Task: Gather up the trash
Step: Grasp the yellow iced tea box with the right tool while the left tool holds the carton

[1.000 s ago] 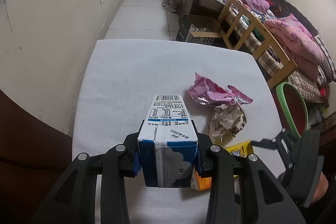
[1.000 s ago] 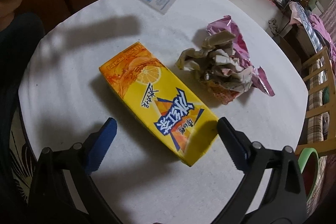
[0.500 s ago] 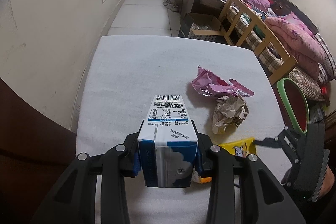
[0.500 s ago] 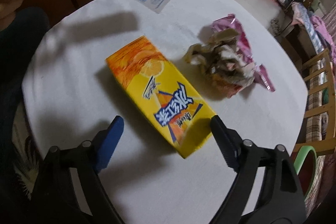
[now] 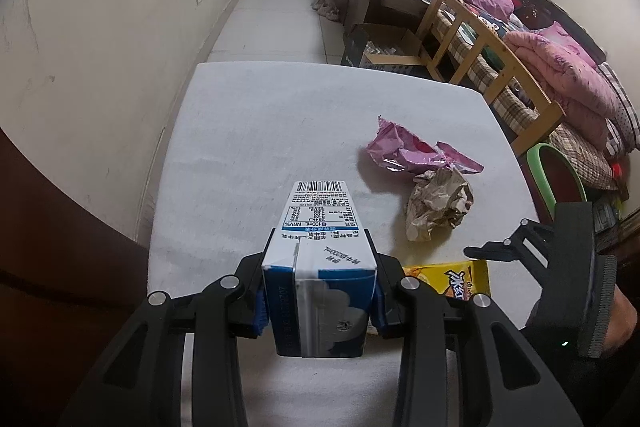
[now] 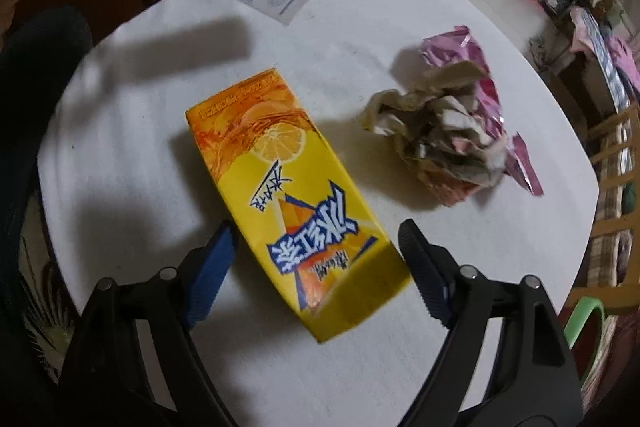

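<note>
Right gripper (image 6: 316, 259) straddles the near end of the yellow tea carton (image 6: 292, 203), jaws parted and just now closing in, pads not yet pressing (left pad close, right one apart). Beyond it lie the crumpled paper (image 6: 436, 139) and, farther, the pink wrapper (image 6: 476, 67). Left gripper (image 5: 319, 301) clamps the blue milk carton (image 5: 320, 267) above the table (image 5: 248, 131). Since the tea carton lies skewed between the pads, closing could twist it or pinch only a corner, letting it slip.
</note>
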Demonstrator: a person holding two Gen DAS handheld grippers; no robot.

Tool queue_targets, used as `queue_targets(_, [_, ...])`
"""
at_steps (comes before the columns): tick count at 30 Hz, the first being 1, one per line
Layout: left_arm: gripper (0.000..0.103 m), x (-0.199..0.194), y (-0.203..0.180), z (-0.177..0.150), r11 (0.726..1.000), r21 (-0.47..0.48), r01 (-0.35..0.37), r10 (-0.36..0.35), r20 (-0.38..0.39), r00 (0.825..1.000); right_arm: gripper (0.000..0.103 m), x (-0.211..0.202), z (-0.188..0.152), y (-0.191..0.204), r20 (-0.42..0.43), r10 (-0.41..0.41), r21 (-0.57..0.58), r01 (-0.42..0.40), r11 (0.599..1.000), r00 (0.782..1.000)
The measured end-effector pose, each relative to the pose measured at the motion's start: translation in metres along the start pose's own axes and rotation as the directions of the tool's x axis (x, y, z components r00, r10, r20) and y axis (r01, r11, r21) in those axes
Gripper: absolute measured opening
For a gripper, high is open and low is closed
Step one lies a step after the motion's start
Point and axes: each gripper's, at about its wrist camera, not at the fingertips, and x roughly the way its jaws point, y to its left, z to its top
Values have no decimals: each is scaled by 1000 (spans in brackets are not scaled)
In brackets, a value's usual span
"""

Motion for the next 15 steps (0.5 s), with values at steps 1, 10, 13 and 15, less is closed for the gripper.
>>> queue_targets(1, [35, 1, 0, 0, 1000, -1, 1, -1, -1, 1000, 79, 1, 0, 1, 2, -1, -1, 1, 1000, 1000])
queue_targets(10, [35, -1, -5, -3, 1000, 12, 4, -4, 4, 1000, 68, -11, -14, 6, -3, -9, 88, 9, 996, 1000])
queue_targets(13, [35, -4, -5, -2, 1000, 12, 3, -4, 9, 1000, 61, -22, -26, 3, 8, -18, 158, 17, 987, 1000])
queue_targets(15, [35, -6, -7, -2, 1000, 14, 4, -4, 13, 1000, 60, -29, -34, 0, 17, -21, 214, 17, 977, 1000])
